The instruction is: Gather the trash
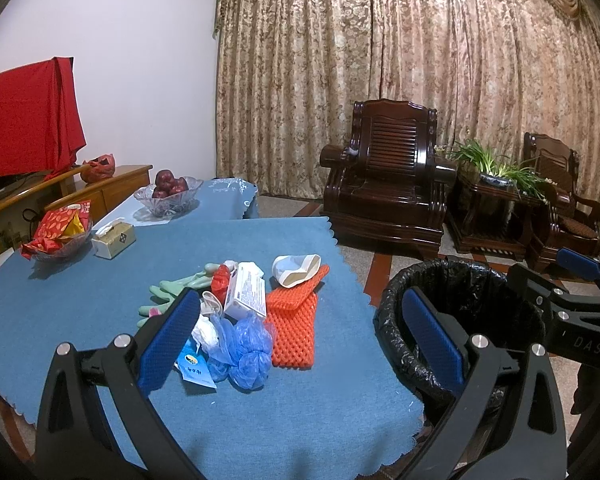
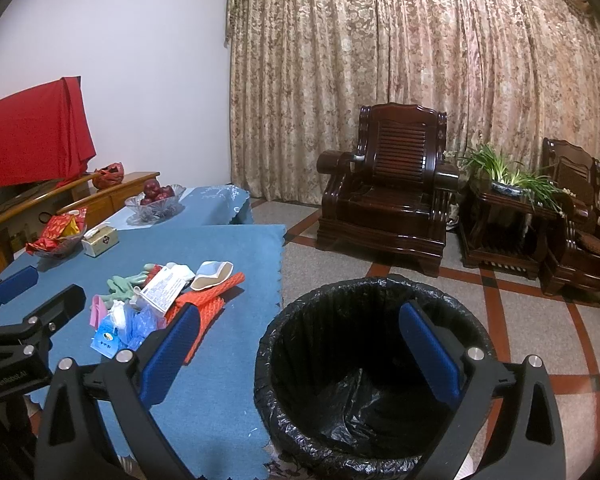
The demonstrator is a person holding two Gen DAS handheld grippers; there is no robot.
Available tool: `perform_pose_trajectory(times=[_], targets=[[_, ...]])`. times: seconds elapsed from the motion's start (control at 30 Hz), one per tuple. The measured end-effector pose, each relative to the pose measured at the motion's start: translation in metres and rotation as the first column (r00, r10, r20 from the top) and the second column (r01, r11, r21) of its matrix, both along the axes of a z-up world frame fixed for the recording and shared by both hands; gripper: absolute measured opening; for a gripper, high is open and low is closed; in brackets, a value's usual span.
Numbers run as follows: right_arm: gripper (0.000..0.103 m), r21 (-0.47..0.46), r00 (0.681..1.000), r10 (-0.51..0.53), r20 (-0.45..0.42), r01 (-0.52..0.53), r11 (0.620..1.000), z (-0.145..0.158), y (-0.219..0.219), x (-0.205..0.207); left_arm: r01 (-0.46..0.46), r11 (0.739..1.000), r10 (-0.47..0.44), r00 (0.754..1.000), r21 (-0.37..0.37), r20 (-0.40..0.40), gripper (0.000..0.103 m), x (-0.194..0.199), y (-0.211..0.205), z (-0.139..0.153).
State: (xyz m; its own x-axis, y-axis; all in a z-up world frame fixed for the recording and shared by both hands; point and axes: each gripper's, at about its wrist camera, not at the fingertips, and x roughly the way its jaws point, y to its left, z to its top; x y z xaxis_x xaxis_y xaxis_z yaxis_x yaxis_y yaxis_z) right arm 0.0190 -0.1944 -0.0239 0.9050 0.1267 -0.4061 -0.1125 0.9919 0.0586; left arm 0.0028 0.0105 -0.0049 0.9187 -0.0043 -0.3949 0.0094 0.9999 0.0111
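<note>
Trash heap point(image 1: 236, 312): mid-worktop point(image 1: 80, 300) on blue cloth, untouched; bin point(image 2: 364, 376) with black liner on floor just beside the worktop's right edge, apparently empty.

Contents:
- Orange foam netting point(image 1: 294, 328): light, springy, compressible; best pinched at a free edge.
- Blue plastic bags point(image 1: 244, 350): crumpled, feather-light, slippery; best gripped deep into the bunched part.
- White carton point(image 1: 246, 294): stiff, light; to be taken across its narrow sides.
- Green rubber gloves point(image 1: 172, 290): limp, grippy; any fold suitable.
- Crushed paper cup point(image 1: 296, 270): thin, deformable; rim pinch likely enough.
- Small blue sachet point(image 1: 194, 368): flat on cloth, hardest to lift; edge pinch needed.

Left tongs point(image 1: 300, 344): spread wide, holding nothing, raised above the near side of the worktop, aimed forward and slightly down over the heap.

Right tongs point(image 2: 300, 354): spread wide, holding nothing, level with the left pair, poised over the bin mouth, left pad over the worktop edge.

Not trash, by appearance: fruit bowl point(image 1: 168, 196), tissue box point(image 1: 114, 238).
</note>
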Motion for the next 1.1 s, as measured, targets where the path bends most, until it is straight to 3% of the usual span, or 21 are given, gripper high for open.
perform_pose_trajectory(times=[0.5,0.7,1.1], targets=[[0.097,0.000,1.000,0.000,-0.004,0.000,1.000,-0.003,0.002,0.002,-0.002,1.000,0.002,1.000,-0.004,-0.004,0.098,0.001,0.001,-0.001],[0.097,0.002,1.000,0.012,-0.012,-0.012,1.000,-0.029,0.015,0.003,-0.010,1.000,0.010,1.000,-0.010,-0.010,0.098,-0.001,0.009,-0.024],[0.097,-0.001,0.996,0.080,-0.030,-0.080,0.997,-0.023,0.050,0.023,-0.115,0.993,0.115,0.993,-0.018,-0.025,0.098,0.013,0.042,-0.020]])
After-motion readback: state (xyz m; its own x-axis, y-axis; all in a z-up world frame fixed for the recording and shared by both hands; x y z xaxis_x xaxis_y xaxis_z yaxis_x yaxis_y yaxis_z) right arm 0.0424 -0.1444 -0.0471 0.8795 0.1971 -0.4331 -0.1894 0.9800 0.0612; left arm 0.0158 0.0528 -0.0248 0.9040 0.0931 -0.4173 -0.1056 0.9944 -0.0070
